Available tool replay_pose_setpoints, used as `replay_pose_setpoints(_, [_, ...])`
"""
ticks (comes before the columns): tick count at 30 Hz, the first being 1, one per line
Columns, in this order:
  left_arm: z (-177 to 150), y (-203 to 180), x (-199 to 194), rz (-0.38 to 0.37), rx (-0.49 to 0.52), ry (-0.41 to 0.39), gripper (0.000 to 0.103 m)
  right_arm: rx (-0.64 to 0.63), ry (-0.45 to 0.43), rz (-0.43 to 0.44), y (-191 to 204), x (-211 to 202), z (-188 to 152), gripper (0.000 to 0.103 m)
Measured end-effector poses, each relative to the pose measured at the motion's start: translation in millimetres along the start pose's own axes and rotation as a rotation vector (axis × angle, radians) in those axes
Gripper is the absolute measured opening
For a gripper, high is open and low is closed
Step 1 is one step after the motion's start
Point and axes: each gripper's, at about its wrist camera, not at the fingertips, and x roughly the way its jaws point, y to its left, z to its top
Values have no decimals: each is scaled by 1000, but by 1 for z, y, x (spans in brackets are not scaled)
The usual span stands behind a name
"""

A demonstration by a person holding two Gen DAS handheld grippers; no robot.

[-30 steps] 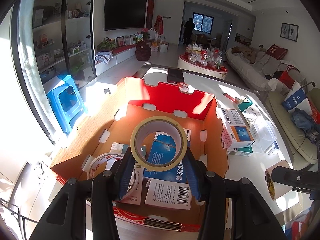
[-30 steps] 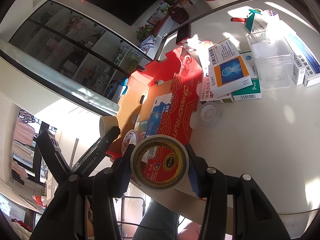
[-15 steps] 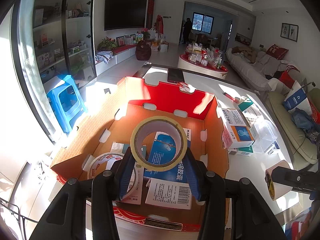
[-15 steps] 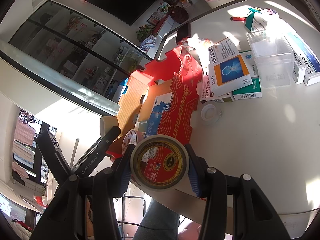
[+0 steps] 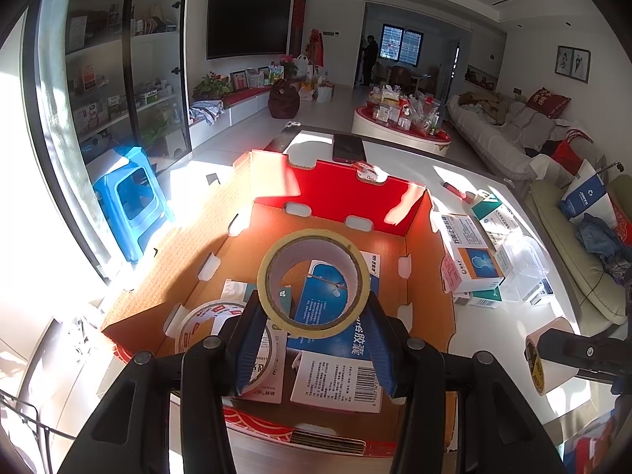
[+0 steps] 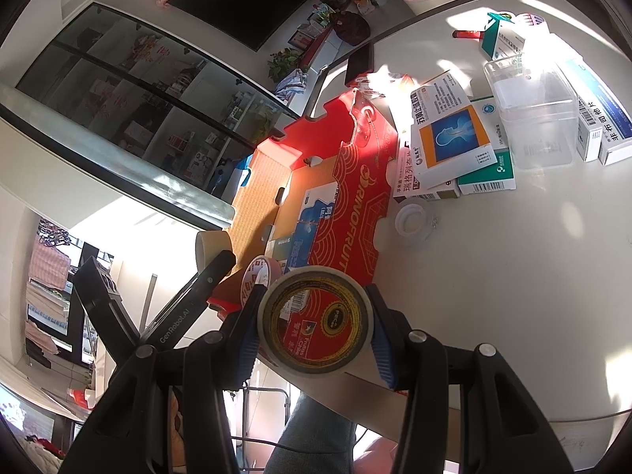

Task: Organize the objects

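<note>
Nothing has moved since the earlier frames: both grippers and both rolls sit at the same places

Left gripper has black arms and ribbed blue pads, half spread and pinching a tape roll by its sides. This roll is a pale yellow ring with a smooth white core, standing on its edge, and it hangs above the box. Right gripper is made the same way, and its pads press a second roll, a wider one with a cream band and a red and black label with a gold ring inside the core. It hangs above the near edge of the white table, just beside the box.

Lower in the box lie a white-red tape ring and flat medicine cartons of glossy card, one blue. The box is corrugated cardboard, brown inside and glossy red on its far flap, with notched edges. On the table beyond it lie more cartons, a small clear tape ring, a clear plastic tub and a dark phone
</note>
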Motion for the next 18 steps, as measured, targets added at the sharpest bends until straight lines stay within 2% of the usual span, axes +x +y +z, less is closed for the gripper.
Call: replay_pose_setpoints(18, [-4, 16, 2, 22, -21, 16, 52, 3, 9, 10, -1, 4, -3, 48])
